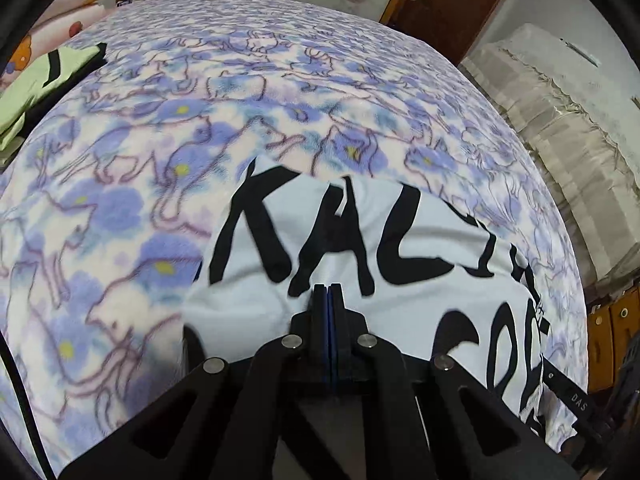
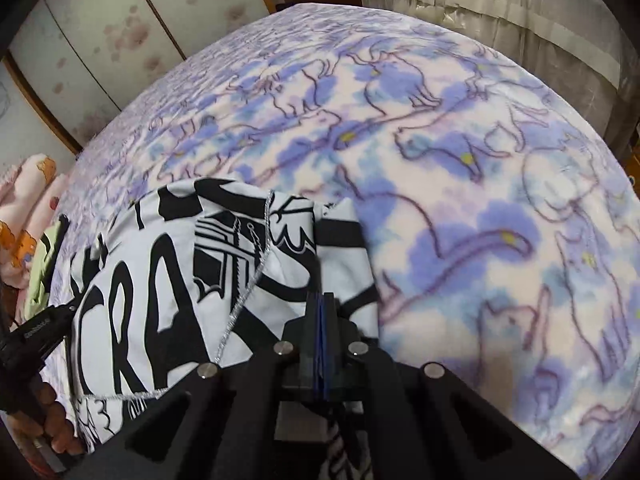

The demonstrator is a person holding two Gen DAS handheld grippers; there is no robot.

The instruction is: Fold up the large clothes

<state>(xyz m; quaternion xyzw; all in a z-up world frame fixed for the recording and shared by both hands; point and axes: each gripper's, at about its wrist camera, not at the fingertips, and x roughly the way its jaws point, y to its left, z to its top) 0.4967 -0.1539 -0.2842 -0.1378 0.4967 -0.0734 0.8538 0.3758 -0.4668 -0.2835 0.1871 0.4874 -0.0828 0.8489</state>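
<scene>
A white garment with large black lettering (image 1: 360, 248) lies on a bed covered by a purple and white cat-print blanket (image 1: 200, 120). My left gripper (image 1: 328, 292) has its jaws shut at the garment's near edge, seemingly pinching the cloth. In the right wrist view the same garment (image 2: 168, 280) lies bunched, with a thin silver cord (image 2: 248, 280) across it. My right gripper (image 2: 322, 300) is shut on the garment's right edge. The left gripper's body (image 2: 36, 332) shows at the far left of the right wrist view.
A folded light green garment (image 1: 44, 80) lies at the bed's far left, next to bedding with cartoon prints (image 1: 48, 28). A brown door (image 1: 452, 0) and lace-covered furniture (image 1: 560, 100) stand beyond the bed. The blanket (image 2: 480, 200) stretches right of the garment.
</scene>
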